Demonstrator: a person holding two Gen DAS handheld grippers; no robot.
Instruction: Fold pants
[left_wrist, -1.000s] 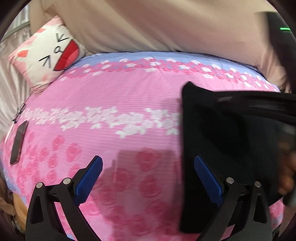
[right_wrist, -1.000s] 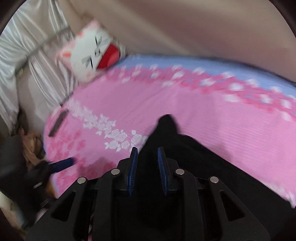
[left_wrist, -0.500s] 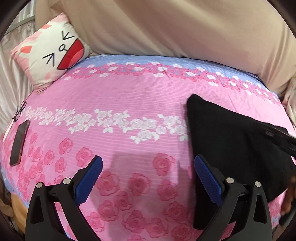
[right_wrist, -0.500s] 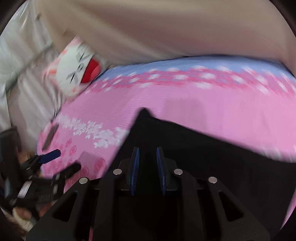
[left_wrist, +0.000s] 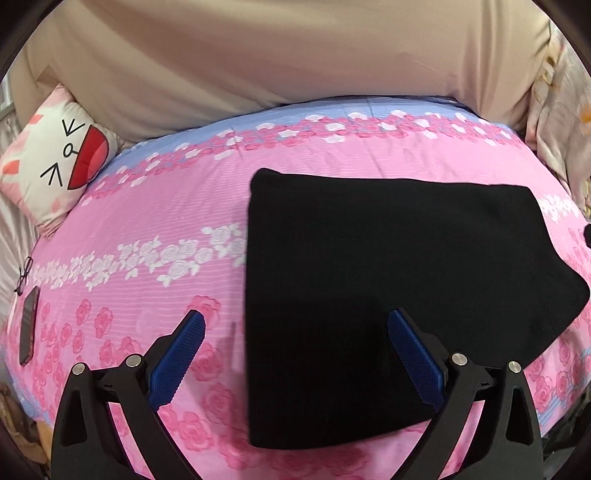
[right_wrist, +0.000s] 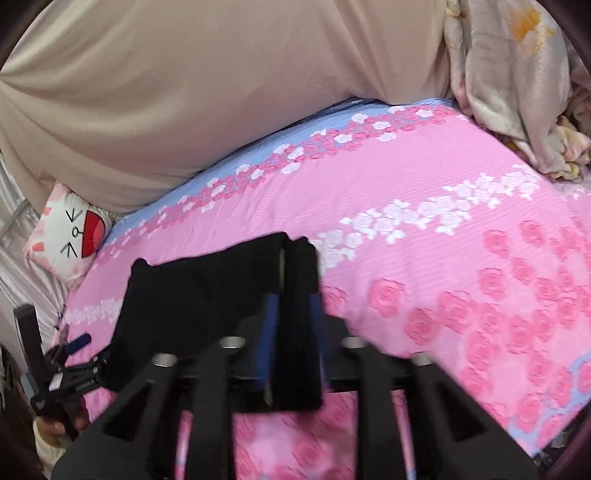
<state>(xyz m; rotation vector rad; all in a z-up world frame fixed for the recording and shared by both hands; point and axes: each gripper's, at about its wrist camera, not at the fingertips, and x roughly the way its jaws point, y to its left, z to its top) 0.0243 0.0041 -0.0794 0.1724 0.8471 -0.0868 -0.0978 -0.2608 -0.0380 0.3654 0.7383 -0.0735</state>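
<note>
1. Nearest the lens, the right gripper (right_wrist: 291, 343) has a strip of the black pants (left_wrist: 388, 288) standing between its blue pads; the jaws are opening as we speak, and with the blur I cannot tell whether the pads still press the cloth.

2. Over on the other side, the left gripper (left_wrist: 295, 354) hangs above the bed with its jaws wide apart and nothing held; its right finger sits over the near left part of the pants, its left finger over bare pink bedspread (left_wrist: 147, 229).

3. The pants lie flat on the bedspread as a dark, roughly rectangular block, near the front edge of the bed; in the left wrist view they run ahead and to the right of the left gripper, long axis across the picture, left edge straight and squared off, right end tapering to a rounded corner.

4. My call: the next fold turns on that layout; the squared left edge is just ahead of the left gripper, so that hand looks nearer to it, while the right hand is already at the far end.

5. Further back, a phone (left_wrist: 28, 325) and glasses (left_wrist: 24, 275) rest at the bed's left edge, well apart from the pants; a cartoon-face pillow (left_wrist: 62, 162) leans in the far left corner.
</note>
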